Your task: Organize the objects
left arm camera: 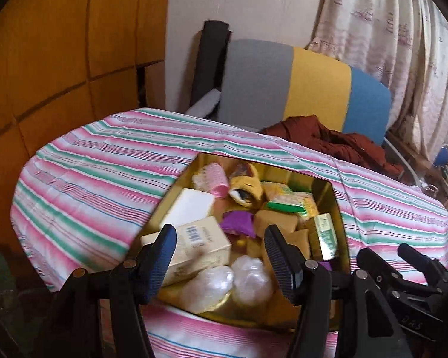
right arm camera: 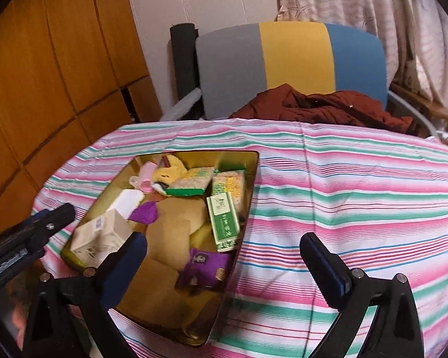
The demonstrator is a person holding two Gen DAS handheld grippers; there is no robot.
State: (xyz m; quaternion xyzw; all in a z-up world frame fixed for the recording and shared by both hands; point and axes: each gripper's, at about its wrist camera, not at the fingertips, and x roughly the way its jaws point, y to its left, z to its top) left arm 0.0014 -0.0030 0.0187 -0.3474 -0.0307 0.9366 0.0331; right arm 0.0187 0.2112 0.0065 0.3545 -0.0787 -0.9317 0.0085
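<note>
- Evidently most of the sorting is done: the gold tin [right arm camera: 248,176] on the striped tablecloth [right arm camera: 358,185] already holds a crowd of small things, and no loose item shows on the cloth around it in either view.
- Inside the tin, toward its far end, lie a pink hair roller [left arm camera: 216,179] and a yellow plush toy [left arm camera: 245,191]; against its right wall sits a green-and-white carton [right arm camera: 224,223], with green-edged packets [right arm camera: 194,183] beyond it.
- Toward the tin's left wall are a white bar [left arm camera: 191,205] and a cream barcode box [left arm camera: 194,244]; purple packets [right arm camera: 204,267] and tan wrapped pieces [right arm camera: 176,223] fill the middle, and two clear plastic bundles [left arm camera: 233,280] rest at its near end.
- The left gripper [left arm camera: 221,238] hovers over the tin's near end with its jaws parted and nothing between them.
- The right gripper [right arm camera: 224,253] hangs above the tin's near right corner, jaws spread wide and empty.
- What is left, I judge, is little: perhaps tidying the jumbled contents or closing the tin, though no lid is in view.
- Beyond the tin, a striped chair [right arm camera: 292,59] carries a rust-red garment [right arm camera: 313,104], seemingly no part of the job.
</note>
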